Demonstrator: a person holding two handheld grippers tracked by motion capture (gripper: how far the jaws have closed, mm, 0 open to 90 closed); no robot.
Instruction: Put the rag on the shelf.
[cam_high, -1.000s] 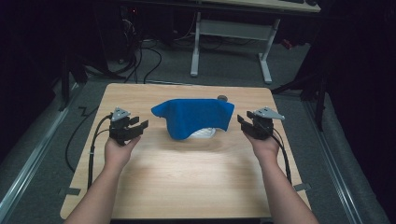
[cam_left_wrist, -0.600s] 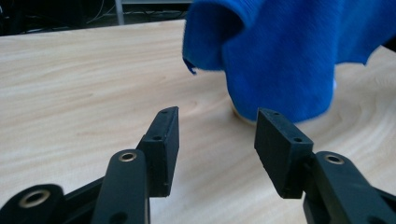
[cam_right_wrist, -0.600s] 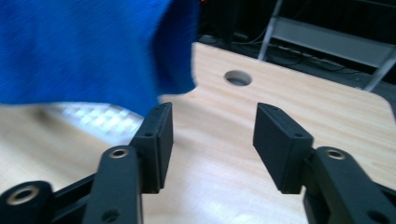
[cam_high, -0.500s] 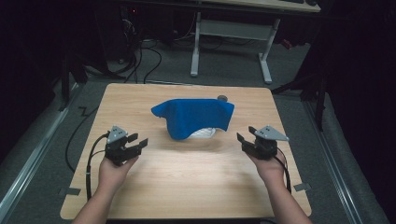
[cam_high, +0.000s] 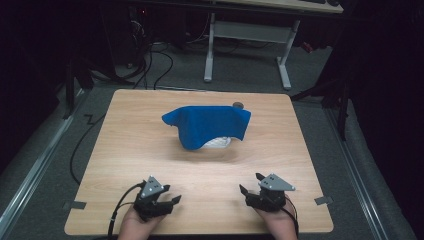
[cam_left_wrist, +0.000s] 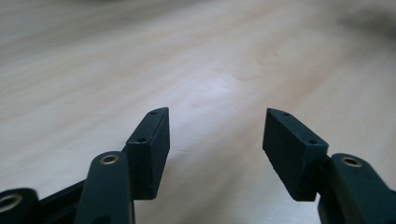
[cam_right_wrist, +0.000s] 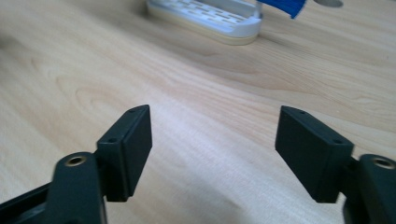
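— Nearest the bottom edge of the high view, where do your two grippers sit?
— Your left gripper (cam_high: 167, 200) is at lower left and your right gripper (cam_high: 248, 189) at lower right, both low over the wooden table (cam_high: 125, 150), well apart from each other.
— How wide are they, and is anything in them?
— Both have just been opening. In the left gripper view your left gripper (cam_left_wrist: 215, 128) has its jaws spread wide with bare wood between them. In the right gripper view your right gripper (cam_right_wrist: 212, 126) is just as wide, holding nothing.
— Farther off, where is the cloth?
— At the frame's centre, well beyond both grippers. Your blue cloth (cam_high: 207, 125) is draped over a white slotted basket (cam_high: 220, 142), whose lower right edge peeks out. Its long axis runs left to right across the frame, one corner pointing to the upper right.
— And behind it?
— A small dark round thing (cam_high: 238, 105) just beyond the cloth's upper right corner; you cannot tell what it is.
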